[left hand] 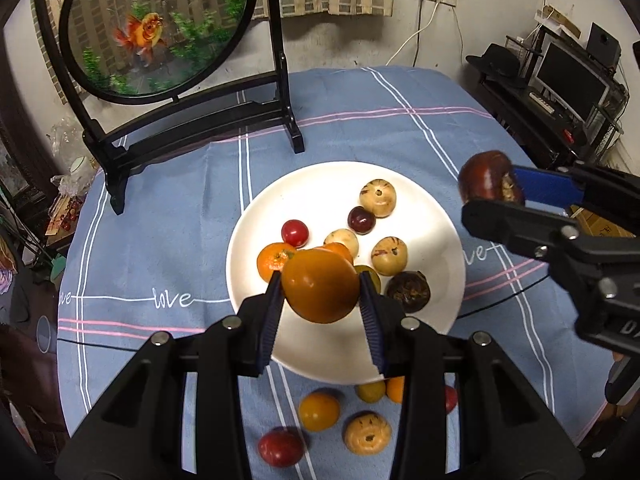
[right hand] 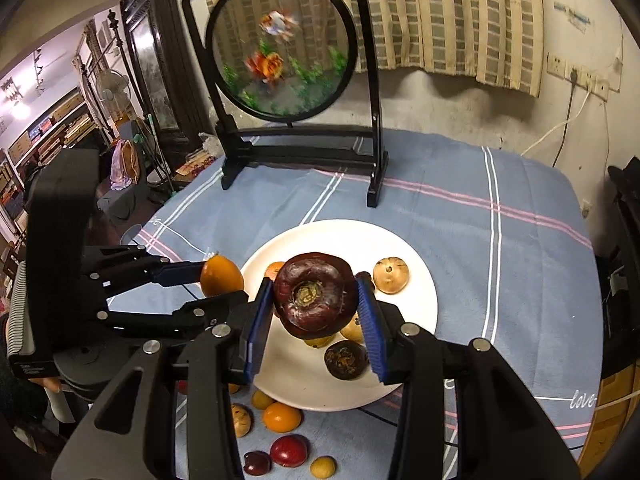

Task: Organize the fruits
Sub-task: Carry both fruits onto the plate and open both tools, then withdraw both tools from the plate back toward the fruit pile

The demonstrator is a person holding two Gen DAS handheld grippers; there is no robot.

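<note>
My left tongs (left hand: pixel 320 292) are clamped on an orange fruit (left hand: pixel 320 286), held in the air above the near half of the white plate (left hand: pixel 256 220). My right tongs (right hand: pixel 316 312) are clamped on a dark maroon fruit (right hand: pixel 315 294), also lifted over the plate, toward its right side. The plate sits in the middle of the desk (left hand: pixel 360 120) on the blue checked cloth and already carries a cluster of small fruits: a red one (left hand: pixel 295 232), tan ones, oranges and a dark brown one (left hand: pixel 408 292). More fruit lies loose on the cloth by the near edge of the desk, among them a red fruit (left hand: pixel 280 448) and a tan one (left hand: pixel 367 434).

I judge that both pieces now go down onto the plate. To do it well I should lower each over a bare patch of white, the near part looks freest, and keep my two tongs apart from each other. Round fruit rolls, so I'd release low and gently, one side at a time.
</note>
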